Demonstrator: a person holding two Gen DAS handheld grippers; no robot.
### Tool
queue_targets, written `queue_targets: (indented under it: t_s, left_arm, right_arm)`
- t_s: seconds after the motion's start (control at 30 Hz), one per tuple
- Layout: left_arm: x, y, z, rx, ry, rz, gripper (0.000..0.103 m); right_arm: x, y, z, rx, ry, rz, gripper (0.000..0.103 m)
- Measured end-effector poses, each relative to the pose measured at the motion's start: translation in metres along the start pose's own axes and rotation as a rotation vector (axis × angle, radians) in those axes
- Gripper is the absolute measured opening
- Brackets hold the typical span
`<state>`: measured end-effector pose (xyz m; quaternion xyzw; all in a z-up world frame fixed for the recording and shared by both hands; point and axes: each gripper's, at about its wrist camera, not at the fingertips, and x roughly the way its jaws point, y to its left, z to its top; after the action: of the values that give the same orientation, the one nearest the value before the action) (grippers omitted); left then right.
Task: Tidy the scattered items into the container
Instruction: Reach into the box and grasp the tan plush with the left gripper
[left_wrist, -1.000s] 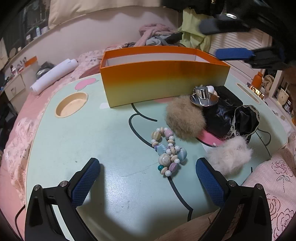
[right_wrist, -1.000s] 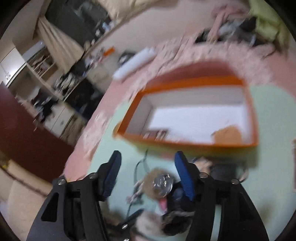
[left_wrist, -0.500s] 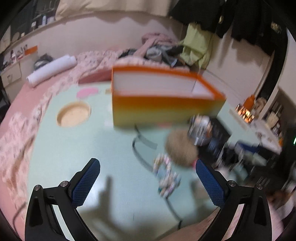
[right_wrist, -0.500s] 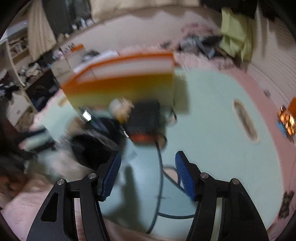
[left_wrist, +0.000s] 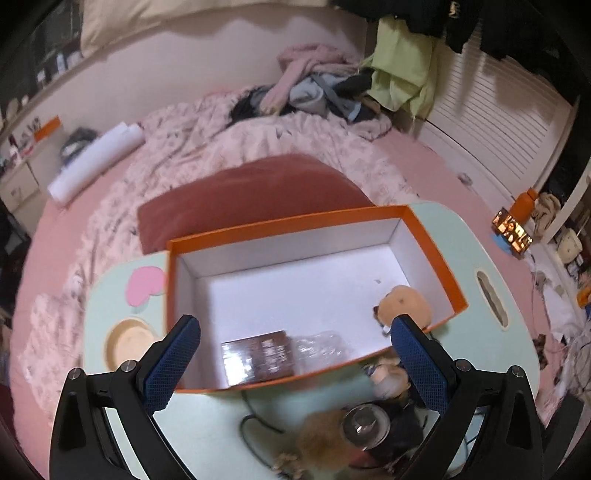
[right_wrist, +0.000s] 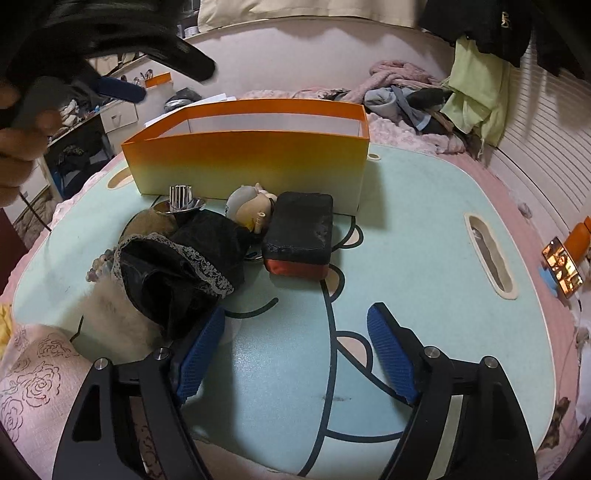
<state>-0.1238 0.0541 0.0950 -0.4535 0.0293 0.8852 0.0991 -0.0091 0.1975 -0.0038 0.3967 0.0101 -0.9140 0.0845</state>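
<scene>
With its jaws just widened and empty, the right hand-held gripper (right_wrist: 295, 350) should straddle the black-and-red pouch (right_wrist: 299, 236) lying before the orange box (right_wrist: 251, 162) on the counter (right_wrist: 424, 266), closing squarely across it

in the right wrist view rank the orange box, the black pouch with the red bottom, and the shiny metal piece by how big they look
1. orange box, though it sits farthest back
2. black pouch
3. shiny metal piece
</scene>
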Motion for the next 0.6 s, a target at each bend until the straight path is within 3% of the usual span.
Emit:
queue_targets:
  t_s: [0.4, 0.6]
  left_arm:
    - [0.016, -0.008, -0.002, -0.012, 0.068, -0.015, 0.103]
    - [0.029, -0.015, 0.008, -0.044, 0.146, -0.125, 0.103]
  right_arm:
    - [-0.01, -0.001, -0.001, 0.002, -0.004, 0.0, 0.08]
    - [-0.02, 0.0, -0.005, 0.001, -0.006, -0.003, 0.08]
